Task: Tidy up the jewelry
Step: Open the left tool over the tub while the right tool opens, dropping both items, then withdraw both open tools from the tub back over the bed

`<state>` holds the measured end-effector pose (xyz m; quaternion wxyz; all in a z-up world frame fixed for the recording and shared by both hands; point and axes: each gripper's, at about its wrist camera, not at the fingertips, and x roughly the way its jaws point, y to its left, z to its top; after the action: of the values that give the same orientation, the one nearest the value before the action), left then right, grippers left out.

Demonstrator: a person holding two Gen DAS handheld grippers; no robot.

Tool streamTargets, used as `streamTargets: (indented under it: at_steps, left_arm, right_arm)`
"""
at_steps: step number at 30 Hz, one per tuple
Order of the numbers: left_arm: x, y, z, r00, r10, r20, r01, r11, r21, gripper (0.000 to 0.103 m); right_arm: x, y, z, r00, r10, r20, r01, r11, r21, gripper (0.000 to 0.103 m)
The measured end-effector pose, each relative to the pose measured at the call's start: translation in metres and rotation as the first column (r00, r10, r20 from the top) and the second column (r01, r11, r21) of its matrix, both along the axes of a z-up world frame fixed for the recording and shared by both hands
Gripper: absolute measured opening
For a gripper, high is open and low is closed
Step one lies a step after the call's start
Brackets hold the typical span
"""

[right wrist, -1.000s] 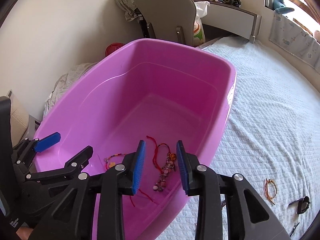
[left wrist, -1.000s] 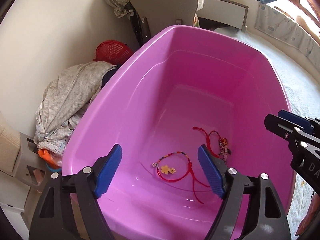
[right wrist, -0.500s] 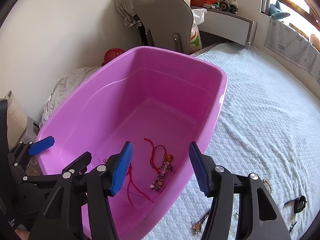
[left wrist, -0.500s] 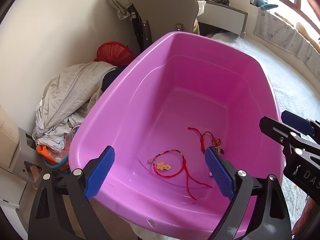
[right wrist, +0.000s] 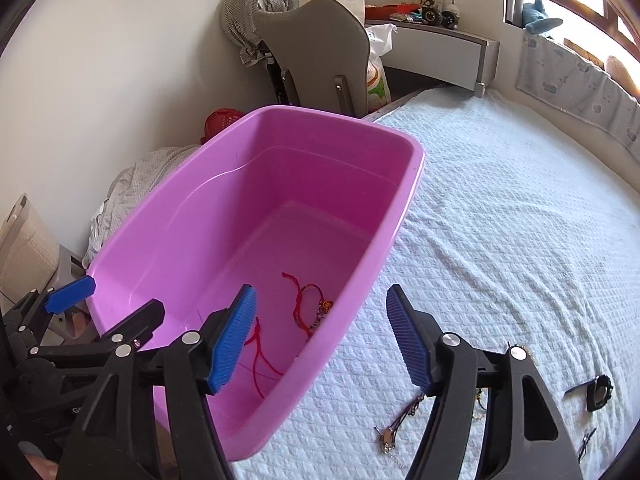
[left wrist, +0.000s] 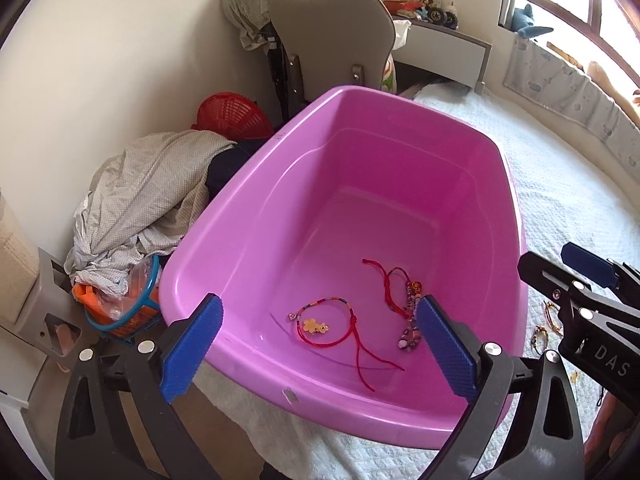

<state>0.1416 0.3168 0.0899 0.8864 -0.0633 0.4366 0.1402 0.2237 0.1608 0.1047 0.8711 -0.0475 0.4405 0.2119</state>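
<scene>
A pink plastic tub (left wrist: 248, 184) stands on the bed's near left corner. On its floor lie a multicoloured bracelet with a yellow flower charm (left wrist: 320, 322) and a red cord bracelet with beads (left wrist: 400, 292). My left gripper (left wrist: 320, 344) hovers over the tub's near end, its jaws opening wide and nothing between them. My right gripper (right wrist: 322, 336) hangs over the tub's right rim (right wrist: 400, 200), jaws also opening, empty. The red cord bracelet (right wrist: 298, 300) shows between the right fingers. More loose jewelry (right wrist: 396, 428) lies on the bed cover under the right gripper.
The white quilted bed cover (right wrist: 500, 220) spreads to the right, with a small black item (right wrist: 598, 390) on it. Left of the tub are a heap of grey cloth (left wrist: 152, 196), a red basket (left wrist: 232, 116) and a blue-rimmed basket (left wrist: 128, 312). A grey chair (left wrist: 332, 36) stands behind.
Both grippers have drawn back and up from the tub's floor, and both pairs of jaws have spread wider. The two bracelets stay on the tub's floor.
</scene>
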Motion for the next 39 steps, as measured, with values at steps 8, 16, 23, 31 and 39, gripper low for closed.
streamTargets:
  at_steps: [8, 16, 23, 31, 39]
  left_arm:
    - [-0.026, -0.02, 0.006, 0.999, -0.021, 0.037, 0.021, 1.0, -0.003, 0.096]
    - [-0.056, -0.06, 0.007, 0.993, -0.107, 0.043, 0.107, 0.994, 0.002, 0.096]
    - [-0.072, -0.1, -0.001, 0.979, -0.201, 0.035, 0.202, 0.979, -0.029, 0.097]
    - [-0.09, -0.148, -0.012, 0.959, -0.277, 0.057, 0.28, 0.959, -0.051, 0.097]
    - [-0.097, -0.185, -0.032, 0.944, -0.326, 0.06, 0.33, 0.941, -0.077, 0.097]
  right_arm:
    - [-0.03, -0.034, -0.001, 0.999, -0.041, 0.024, 0.041, 0.999, 0.013, 0.066]
    - [-0.076, -0.09, -0.012, 0.993, -0.113, 0.029, 0.112, 0.993, 0.037, 0.066]
    - [-0.126, -0.146, -0.031, 0.979, -0.203, 0.029, 0.202, 0.979, 0.039, 0.066]
    - [-0.173, -0.224, -0.059, 0.939, -0.345, -0.011, 0.345, 0.938, 0.035, 0.066]
    - [-0.21, -0.284, -0.083, 0.883, -0.468, -0.032, 0.468, 0.883, 0.017, 0.066]
